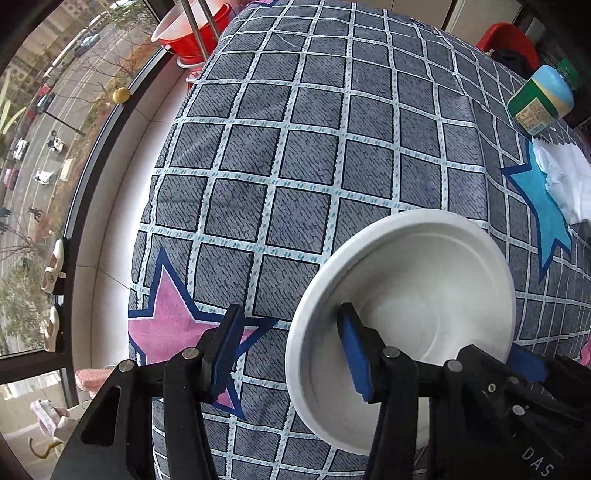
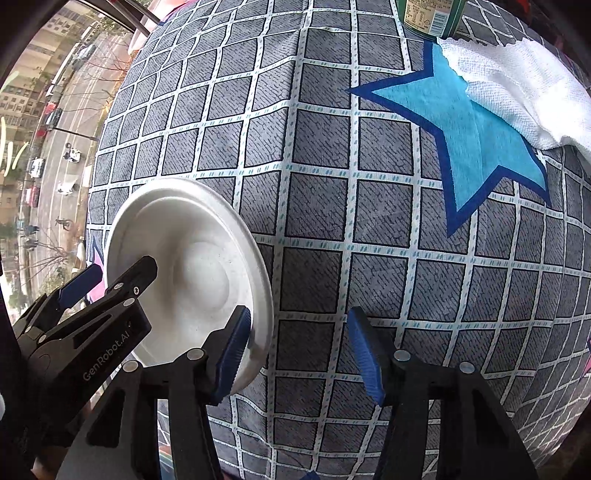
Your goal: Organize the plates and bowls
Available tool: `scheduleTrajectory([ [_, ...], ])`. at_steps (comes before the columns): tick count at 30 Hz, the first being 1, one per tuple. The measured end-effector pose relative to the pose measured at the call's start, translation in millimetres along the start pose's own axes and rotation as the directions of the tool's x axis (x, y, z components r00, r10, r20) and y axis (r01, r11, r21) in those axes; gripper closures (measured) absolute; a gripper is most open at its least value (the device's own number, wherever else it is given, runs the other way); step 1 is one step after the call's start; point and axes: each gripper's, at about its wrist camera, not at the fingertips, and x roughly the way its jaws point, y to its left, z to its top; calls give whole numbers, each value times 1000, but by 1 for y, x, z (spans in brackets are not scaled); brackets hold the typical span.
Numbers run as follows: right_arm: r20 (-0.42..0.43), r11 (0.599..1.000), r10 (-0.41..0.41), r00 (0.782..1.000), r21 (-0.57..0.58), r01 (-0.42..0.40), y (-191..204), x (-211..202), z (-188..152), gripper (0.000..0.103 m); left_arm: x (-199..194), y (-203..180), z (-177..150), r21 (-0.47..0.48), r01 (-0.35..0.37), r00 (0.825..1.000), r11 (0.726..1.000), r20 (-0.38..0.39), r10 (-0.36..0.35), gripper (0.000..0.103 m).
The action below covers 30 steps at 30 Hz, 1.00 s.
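A white bowl lies on the grey checked cloth. My left gripper is open and straddles the bowl's left rim: one blue finger is inside the bowl, the other is outside over the pink star. In the right wrist view the same bowl sits at the lower left. My right gripper is open; its left finger lies over the bowl's right rim and its right finger is over bare cloth. Neither gripper holds anything.
A green-labelled bottle and a white towel lie at the far right, by a blue star. Red and white basins stand at the far left corner. A window runs along the left edge, with a yellow fruit on its sill.
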Motion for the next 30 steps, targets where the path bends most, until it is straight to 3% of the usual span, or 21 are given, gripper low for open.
scheduleTrajectory([
  [2,1,999,42,999,11,-42,3,3,-6,69,1,-8,-2,22,24,1000,999,-5,-24,72],
  [5,-12,999,42,999,-15,-42,6,5,-12,80,-3,-22,-9,79,5,1000,997,3,-5,72],
  [8,-38,999,46,998,-16,-47,5,7,-24,80,-6,-39,-26,127,4,1000,992,-4,-4,72],
  [17,-102,1000,-9,995,-24,7,-18,8,-108,80,-10,-66,-111,187,43,998,981,-49,-34,72],
  [24,-142,1000,-16,990,7,17,-34,12,-166,80,-12,-75,-158,176,66,995,982,-90,-51,72],
  [30,-114,1000,-22,993,0,22,-35,-1,-210,80,-33,-81,-196,171,69,996,983,-65,-59,72],
])
